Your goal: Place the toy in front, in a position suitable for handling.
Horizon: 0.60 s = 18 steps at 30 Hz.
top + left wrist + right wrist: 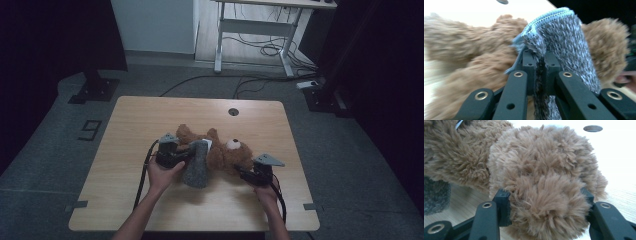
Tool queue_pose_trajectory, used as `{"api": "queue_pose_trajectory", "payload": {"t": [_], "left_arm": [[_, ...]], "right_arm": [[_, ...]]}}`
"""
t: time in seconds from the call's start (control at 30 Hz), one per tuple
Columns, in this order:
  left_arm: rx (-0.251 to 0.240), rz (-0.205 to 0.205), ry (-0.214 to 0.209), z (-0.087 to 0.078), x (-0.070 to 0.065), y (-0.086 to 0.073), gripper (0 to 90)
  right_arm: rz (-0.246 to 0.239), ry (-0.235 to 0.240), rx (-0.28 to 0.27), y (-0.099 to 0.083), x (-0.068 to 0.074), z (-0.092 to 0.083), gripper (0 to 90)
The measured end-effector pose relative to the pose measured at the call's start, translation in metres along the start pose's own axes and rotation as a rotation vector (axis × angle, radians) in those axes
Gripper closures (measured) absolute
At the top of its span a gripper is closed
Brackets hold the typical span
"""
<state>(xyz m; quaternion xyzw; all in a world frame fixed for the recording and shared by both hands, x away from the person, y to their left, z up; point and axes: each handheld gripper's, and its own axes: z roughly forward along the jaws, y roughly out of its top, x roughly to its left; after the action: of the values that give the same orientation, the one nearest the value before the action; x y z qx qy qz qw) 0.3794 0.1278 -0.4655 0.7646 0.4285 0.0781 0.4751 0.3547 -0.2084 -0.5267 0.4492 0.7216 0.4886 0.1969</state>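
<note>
Right gripper clamps teddy bear — on table.

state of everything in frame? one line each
teddy bear: lying on the table, ear pinched by the right tool.
grey knit cloth: edge clamped in the left tool, draped beside the bear.
left tool: shut on the cloth.
right tool: shut on the bear's ear.
</note>
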Motion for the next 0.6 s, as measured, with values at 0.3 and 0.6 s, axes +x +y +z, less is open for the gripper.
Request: {"api": "queue_pose_trajectory", "payload": {"t": [0.3,0.6], "left_arm": [[-0.042,-0.034,0.127,-0.038,0.03,-0.009,82.3],[-0.044,-0.062,0.177,-0.063,0.05,-0.021,82.2]], "right_arm": [[-0.002,0.005,-0.005,-0.001,-0.001,0.0,47.2],[0.003,0.005,-0.007,-0.001,-0.001,0.0,47.1]]}}
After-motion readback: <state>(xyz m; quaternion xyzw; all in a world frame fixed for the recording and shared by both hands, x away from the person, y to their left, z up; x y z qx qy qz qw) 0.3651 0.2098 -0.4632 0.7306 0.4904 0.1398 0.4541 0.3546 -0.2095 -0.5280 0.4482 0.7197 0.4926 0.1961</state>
